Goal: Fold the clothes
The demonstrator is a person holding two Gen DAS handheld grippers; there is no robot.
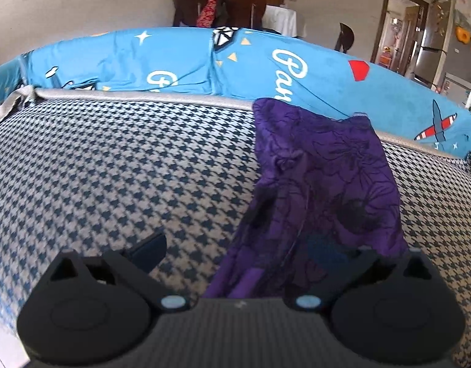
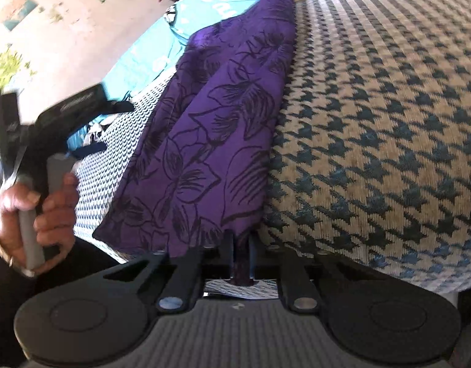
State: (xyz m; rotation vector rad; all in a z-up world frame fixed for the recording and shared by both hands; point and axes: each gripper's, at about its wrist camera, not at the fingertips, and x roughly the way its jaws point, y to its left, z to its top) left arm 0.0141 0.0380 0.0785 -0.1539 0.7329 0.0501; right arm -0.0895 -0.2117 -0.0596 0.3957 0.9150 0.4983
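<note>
- The purple garment (image 2: 211, 128), printed with dark outlined flowers, lies in a long narrow strip on the houndstooth cushion (image 2: 373, 128), running from the near edge to the far edge.
- Its far end climbs over the cushion's grey piped far edge (image 1: 143, 99) and rests against the blue patterned cover (image 1: 180, 61) behind.
- The right gripper (image 2: 241, 245) is clenched on the garment's near hem at the cushion's near edge; a fold of purple cloth is pinched between the two black fingers, which stand nearly together.
- In the right wrist view the garment's right side lies as a fairly straight fold line, and bare cushion spreads to the right of it.
- The left gripper (image 1: 250, 254) stands released: its fingers are wide apart, the left finger (image 1: 149, 250) above bare houndstooth, the right one mostly hidden behind purple cloth.
- The cloth drapes close in front of the left gripper; whether a pad touches it I cannot tell.
- In the right wrist view a person's hand (image 2: 36, 202) grips the grey handle of the left gripper, near the cushion's near left corner, left of the garment.
- Beyond the cover stand dark wooden chairs (image 1: 235, 3), one with a red patterned cloth (image 1: 201, 0) draped over it.
</note>
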